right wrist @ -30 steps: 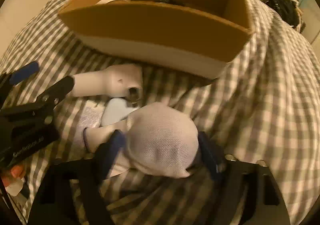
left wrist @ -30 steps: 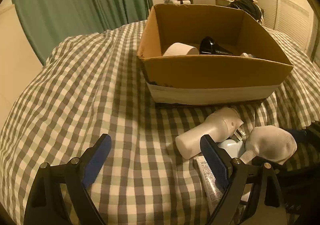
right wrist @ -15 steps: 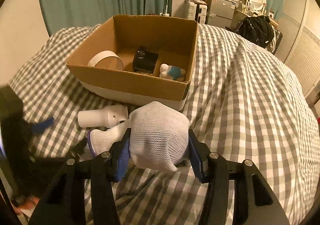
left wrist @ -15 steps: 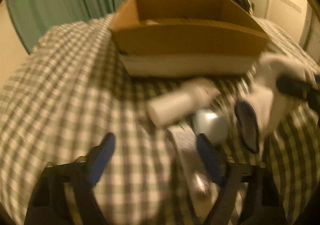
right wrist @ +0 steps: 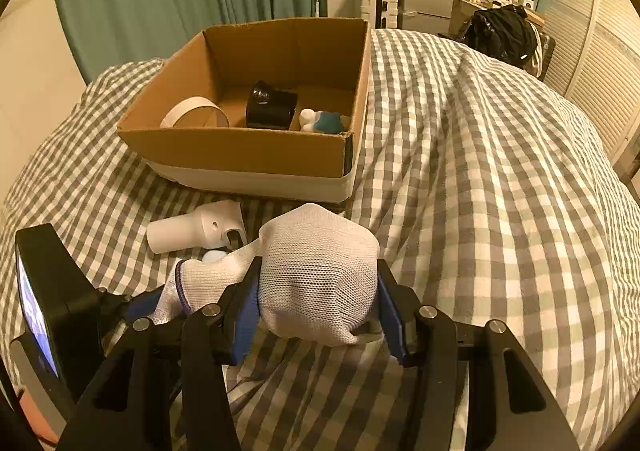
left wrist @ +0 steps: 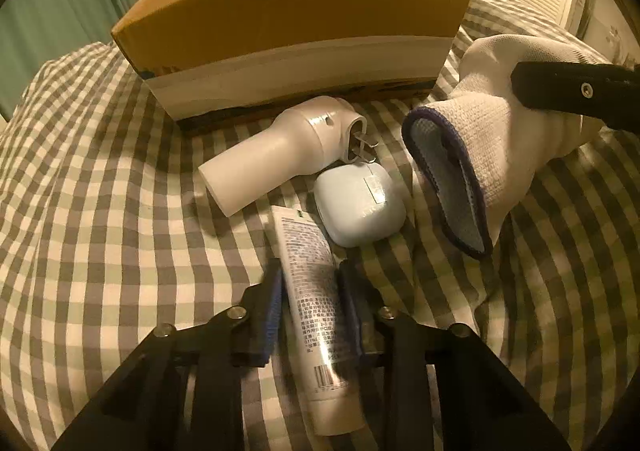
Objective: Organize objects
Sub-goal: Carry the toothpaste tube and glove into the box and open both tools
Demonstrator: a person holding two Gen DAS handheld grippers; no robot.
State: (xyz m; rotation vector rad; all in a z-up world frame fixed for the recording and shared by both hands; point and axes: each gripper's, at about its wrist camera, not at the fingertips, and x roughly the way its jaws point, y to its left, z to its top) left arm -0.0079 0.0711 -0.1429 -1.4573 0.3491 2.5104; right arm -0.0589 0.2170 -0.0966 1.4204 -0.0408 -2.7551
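Left gripper has just been closing, and its blue-padded jaws now sit on either side of a white squeeze tube lying on the bed — pads against its smooth, glossy sides. The tube's back is covered in dense small print with a barcode near the lower end; the characters are too small to read.

Just past the tube's far end rests a pale blue rounded case, pebble-shaped, smooth plastic, with a small rectangular sticker on top. Touching it, a white plastic device — a cylinder flaring into a wider head with a metal clip at the opening.

Over on the right, the right gripper is clamped on a bunched white knit glove, mesh-textured, its ribbed cuff edged in dark purple, held up clear of the gingham bedcover — soft, rumpled, grey-and-white checks.

Behind it all stands the cardboard box, open-topped, brown corrugated walls with a white band along the base. Inside: a white ring-shaped roll, a glossy black cup-like object on its side, and a small white-and-blue soft toy in the right corner.
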